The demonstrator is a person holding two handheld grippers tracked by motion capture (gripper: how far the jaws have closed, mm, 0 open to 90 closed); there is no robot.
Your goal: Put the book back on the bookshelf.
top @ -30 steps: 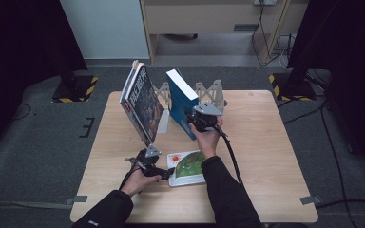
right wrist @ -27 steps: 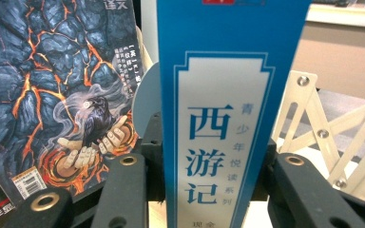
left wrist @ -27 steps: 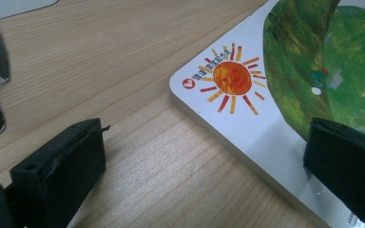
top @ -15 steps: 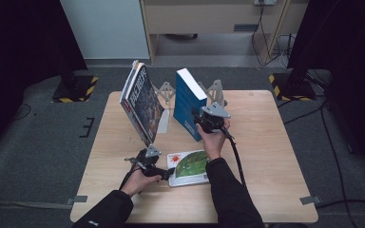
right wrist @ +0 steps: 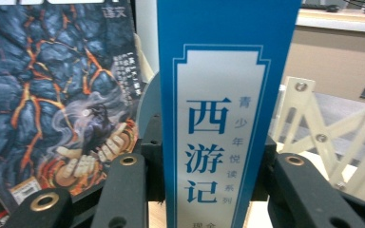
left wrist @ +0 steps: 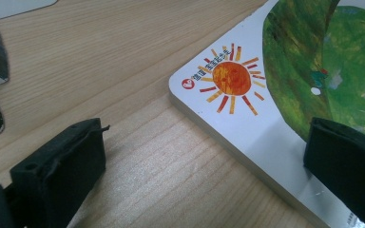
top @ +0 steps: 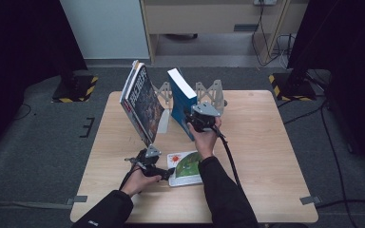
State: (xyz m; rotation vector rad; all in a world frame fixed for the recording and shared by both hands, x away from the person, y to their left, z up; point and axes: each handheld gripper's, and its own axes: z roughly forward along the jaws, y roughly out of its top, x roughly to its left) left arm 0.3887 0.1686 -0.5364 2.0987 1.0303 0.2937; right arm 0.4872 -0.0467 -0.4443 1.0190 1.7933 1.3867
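Note:
A thick blue book [top: 179, 97] stands on edge on the wooden table [top: 266, 156], with my right gripper [top: 190, 121] shut on its spine. In the right gripper view the blue spine [right wrist: 223, 95] with white label runs up between the jaws of the right gripper [right wrist: 209, 185], which press on both sides. A dark lava-cover book [top: 142, 102] leans to its left, also seen as the dark book [right wrist: 52, 95]. A flat picture book [top: 187, 164] with a sun and green leaf lies near the front. My left gripper [left wrist: 204, 142] is open low over the picture book's [left wrist: 275, 85] corner; one jaw is over the bare table, the other over the cover.
Pale metal bookends [top: 211, 92] stand behind the blue book near the table's back edge, seen as lattice bookends [right wrist: 313, 118] to the right of the spine. A wooden cabinet [top: 209, 19] sits beyond the table. Cables trail over the grey floor at right.
The right gripper tipped the blue book a little to the right, then back to the left. The left gripper stayed by the picture book.

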